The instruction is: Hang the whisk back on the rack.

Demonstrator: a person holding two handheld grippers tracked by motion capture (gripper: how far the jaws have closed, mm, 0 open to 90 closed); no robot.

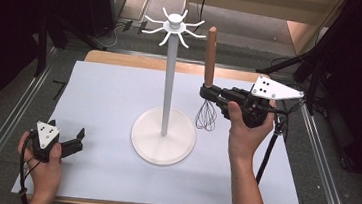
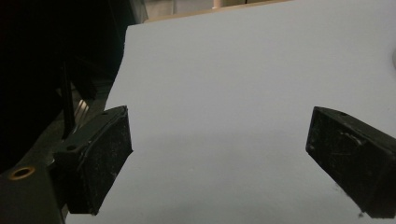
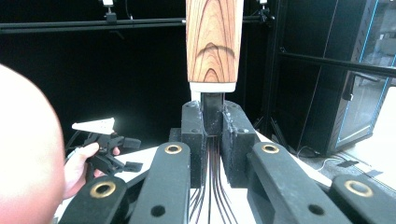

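With the right tongs [image 1: 209,93] clenching the whisk [image 1: 209,79] upright near the stand [image 1: 169,81], and the left tongs [image 1: 76,139] resting released, raising the handle toward a hook [image 1: 195,35] is probably advisable.

- Left gripper [image 1: 78,138] held low near the table's [image 1: 91,174] front-left corner, jaws spread wide, nothing between them.
- Right gripper [image 1: 205,91] raised over the table's right side, level, jaws clamped on a whisk [image 1: 209,79] at its neck.
- Both forearms enter from the front edge.
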